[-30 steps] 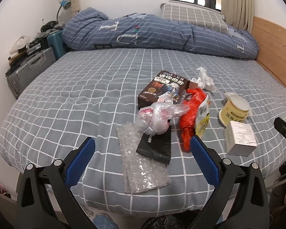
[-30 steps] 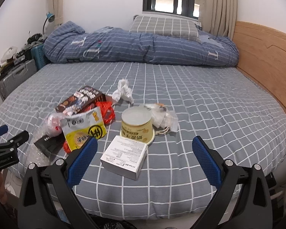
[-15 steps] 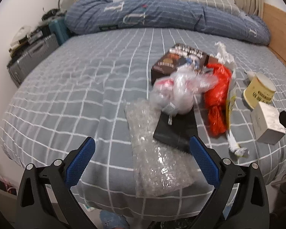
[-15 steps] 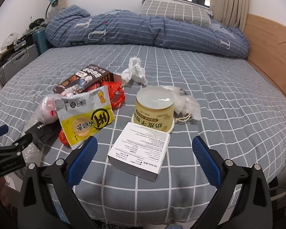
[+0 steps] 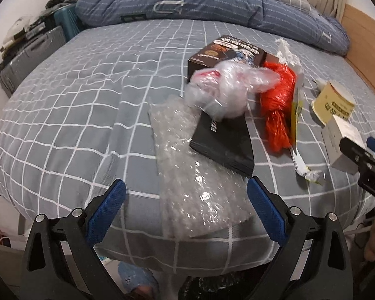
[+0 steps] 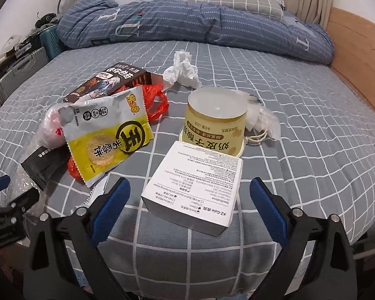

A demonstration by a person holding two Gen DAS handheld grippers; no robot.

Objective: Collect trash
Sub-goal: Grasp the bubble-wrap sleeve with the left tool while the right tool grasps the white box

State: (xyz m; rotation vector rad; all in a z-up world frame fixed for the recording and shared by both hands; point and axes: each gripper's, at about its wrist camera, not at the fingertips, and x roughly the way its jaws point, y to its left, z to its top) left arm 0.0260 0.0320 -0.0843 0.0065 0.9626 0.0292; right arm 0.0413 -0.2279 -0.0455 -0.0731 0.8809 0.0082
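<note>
**Both grippers closer over the bed-edge litter**

Wide apart and empty, both pairs of jaws. Left gripper (image 5: 185, 197) now lower and nearer than a second ago, straddling the bubble wrap (image 5: 197, 175) at the bed (image 5: 62, 100) edge. Right gripper (image 6: 190, 197) likewise advanced, framing the white box (image 6: 195, 187), the yellow tub (image 6: 215, 127) just behind. Snack packet (image 6: 107, 135), red bag (image 5: 277, 110), black pouch (image 5: 225, 142) and tissue (image 6: 183, 71) untouched beyond. Probably first grasps imminent; nothing collected yet.
</note>
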